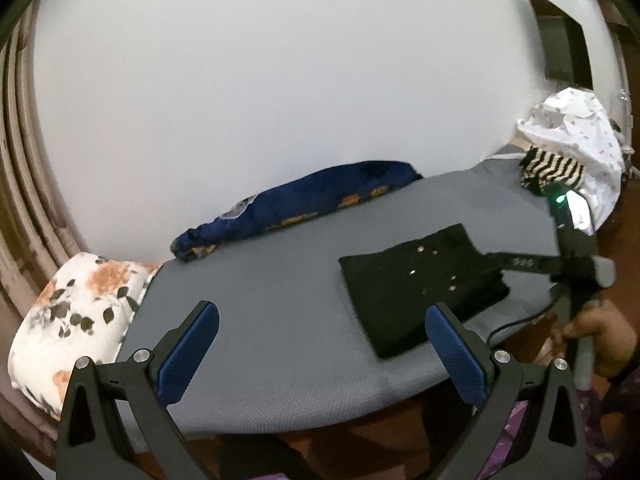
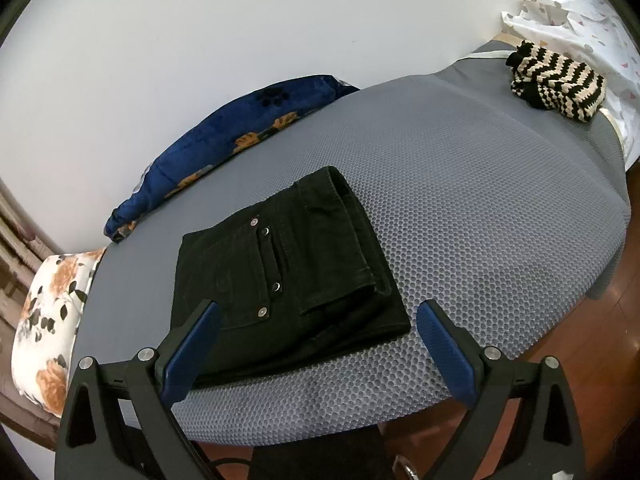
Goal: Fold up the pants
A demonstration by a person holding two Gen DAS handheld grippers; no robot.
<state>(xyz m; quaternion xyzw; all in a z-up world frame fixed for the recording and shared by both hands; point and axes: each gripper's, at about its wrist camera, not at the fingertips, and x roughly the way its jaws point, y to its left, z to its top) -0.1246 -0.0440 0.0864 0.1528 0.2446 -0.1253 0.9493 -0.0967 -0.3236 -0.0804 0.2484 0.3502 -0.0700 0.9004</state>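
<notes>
The pants (image 2: 288, 276) lie folded into a compact black stack on the grey mat (image 2: 480, 184), just ahead of the right gripper (image 2: 318, 344), jaws apart and holding nothing. Only the left view shows the left gripper (image 1: 322, 344), jaws also apart, and a hand (image 1: 596, 340) gripping the right tool. A blue blanket (image 2: 224, 140) lies along the white wall (image 2: 200, 32).

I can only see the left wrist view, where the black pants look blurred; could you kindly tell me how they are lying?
Observer: The black pants lie folded into a compact rectangle on the grey mat, with a riveted pocket facing up.
Operator: Thank you. Is the right gripper holding them?
Observer: No. The right gripper is open, with nothing clamped between its fingers.
Operator: And can you make out any pattern on the blue blanket?
Observer: The blue blanket shows a black paw print beside orange motifs.
</notes>
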